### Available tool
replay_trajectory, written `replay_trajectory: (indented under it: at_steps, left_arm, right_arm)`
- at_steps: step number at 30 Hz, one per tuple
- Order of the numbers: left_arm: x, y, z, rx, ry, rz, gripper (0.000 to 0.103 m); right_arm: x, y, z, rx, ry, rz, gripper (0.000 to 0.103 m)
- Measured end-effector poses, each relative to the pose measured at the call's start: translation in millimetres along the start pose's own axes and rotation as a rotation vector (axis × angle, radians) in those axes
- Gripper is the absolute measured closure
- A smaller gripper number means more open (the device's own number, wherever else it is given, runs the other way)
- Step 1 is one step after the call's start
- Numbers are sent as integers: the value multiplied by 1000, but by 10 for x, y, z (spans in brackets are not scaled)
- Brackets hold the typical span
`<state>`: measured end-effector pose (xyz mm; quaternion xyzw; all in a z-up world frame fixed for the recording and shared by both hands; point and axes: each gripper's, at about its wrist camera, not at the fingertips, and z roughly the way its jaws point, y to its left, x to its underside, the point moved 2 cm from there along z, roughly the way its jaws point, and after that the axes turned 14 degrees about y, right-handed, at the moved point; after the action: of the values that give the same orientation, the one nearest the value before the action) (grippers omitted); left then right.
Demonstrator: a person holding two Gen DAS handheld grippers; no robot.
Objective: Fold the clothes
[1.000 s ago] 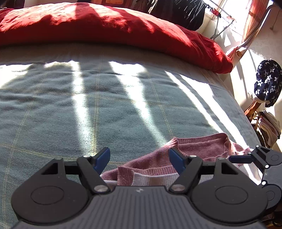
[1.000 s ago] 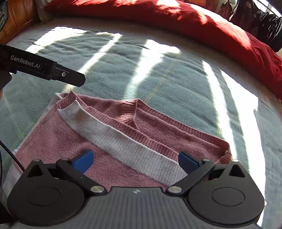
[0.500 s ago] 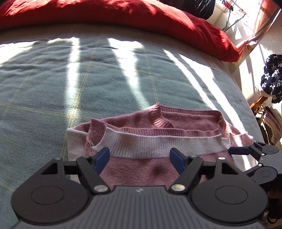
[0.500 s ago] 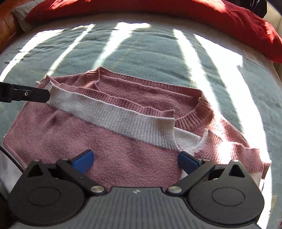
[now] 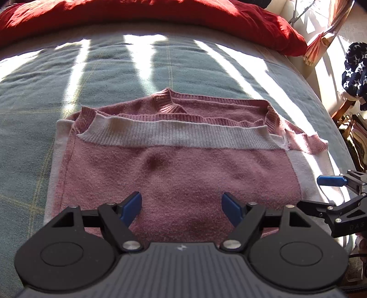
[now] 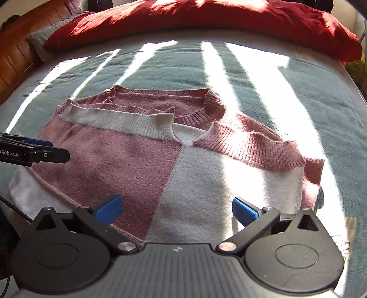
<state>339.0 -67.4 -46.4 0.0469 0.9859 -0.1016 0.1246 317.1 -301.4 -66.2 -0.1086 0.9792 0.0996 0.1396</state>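
Both hands now over sweater (image 5: 179, 174), formerly at its hem | left gripper (image 5: 181, 206), right gripper (image 6: 176, 208) jaws apart, empty | risk: 12 o'clock folded layers slipping if snagged.

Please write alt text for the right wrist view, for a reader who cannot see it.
A pink and white knit sweater lies partly folded on a grey-green blanket striped with sunlight. The right tongs hang open above its near edge, holding nothing, and the left tongs reach in from the left side. A red duvet lies along the far side.
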Motion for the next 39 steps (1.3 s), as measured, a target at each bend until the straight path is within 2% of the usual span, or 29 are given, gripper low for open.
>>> replay_trajectory:
  at_steps: [7, 10, 13, 18, 23, 27, 30, 32, 39]
  left_arm:
    - [-22, 256, -5, 74, 13, 96, 26]
    - [-79, 329, -99, 96, 9, 109, 26]
    - [-167, 359, -195, 141, 1, 126, 26]
    - [-260, 329, -126, 39, 37, 153, 26]
    - [-297, 253, -295, 53, -21, 124, 26]
    - [-348, 168, -254, 93, -14, 223, 25]
    - [-383, 166, -213, 63, 11, 350, 25]
    - [-417, 261, -232, 90, 15, 388, 25]
    - [-482, 757, -202, 166, 66, 290, 25]
  right_arm:
    - [36, 220, 163, 127, -67, 46, 0]
    - [12, 281, 157, 155, -68, 68, 0]
    - [17, 302, 9, 153, -110, 105, 0]
    - [-55, 296, -96, 153, -134, 93, 0]
    - [-196, 226, -237, 89, -173, 63, 0]
    - [-275, 234, -307, 108, -191, 21, 0]
    - [-344, 267, -285, 148, -183, 48, 0]
    - [-377, 310, -275, 171, -169, 65, 0]
    - [-415, 539, -205, 152, -113, 161, 0]
